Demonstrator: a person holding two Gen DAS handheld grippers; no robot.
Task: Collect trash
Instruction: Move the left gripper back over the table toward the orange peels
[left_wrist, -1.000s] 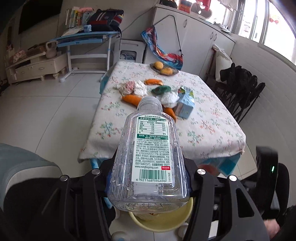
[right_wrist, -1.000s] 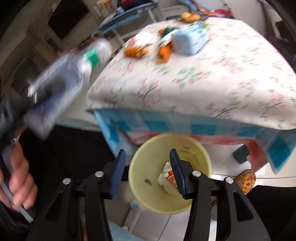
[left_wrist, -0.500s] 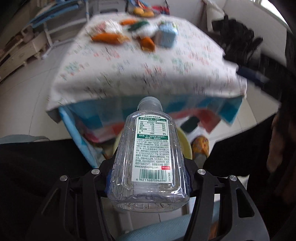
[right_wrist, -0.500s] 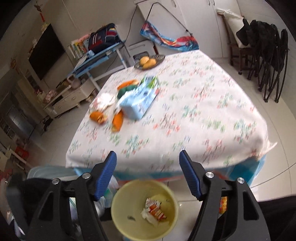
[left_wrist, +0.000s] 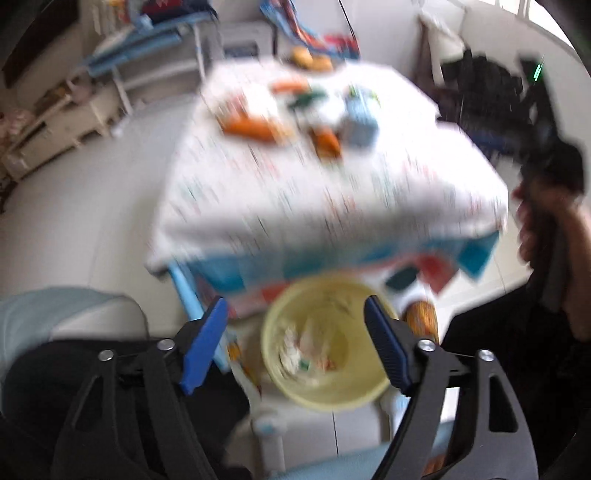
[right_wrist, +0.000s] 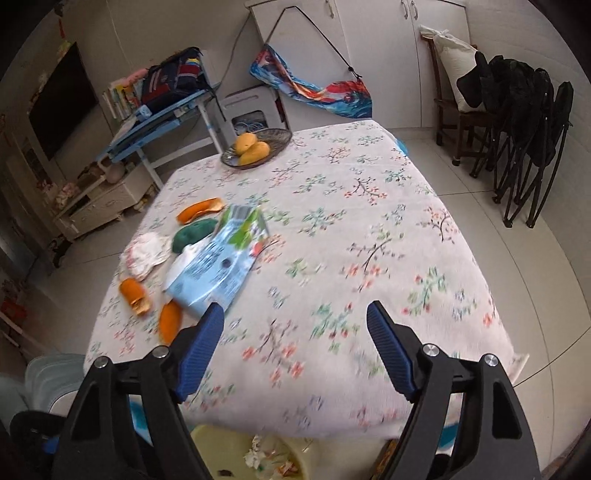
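- Yellow plastic is what my left gripper (left_wrist: 295, 345) looks down on: the round bin (left_wrist: 364, 397) sits on the floor just below the near edge of the table (left_wrist: 332, 206), with crumpled wrappers (left_wrist: 306, 349) in its bottom.
- My left jaws are opening and nothing sits between the 2 blue pads; the view is badly blurred.
- My right gripper (right_wrist: 295, 350) hangs above the table's near edge, jaws also opening, empty.
- On the flowered tablecloth (right_wrist: 369, 240), left of the middle, the trash lies in a cluster: a light blue carton (right_wrist: 218, 266) on its side, a white crumpled tissue (right_wrist: 147, 254) beside it, a dark green wrapper (right_wrist: 194, 234) behind it, and 4 pieces of orange peel (right_wrist: 201, 210) around them.
- At the table's far end a dish (right_wrist: 280, 138) holds 2 mangoes (right_wrist: 253, 147).
- From the right wrist I see only the bin's rim below the table's near edge.
- Beside the table's right edge, the left view shows a hand (left_wrist: 550, 236) gripping a black handle.
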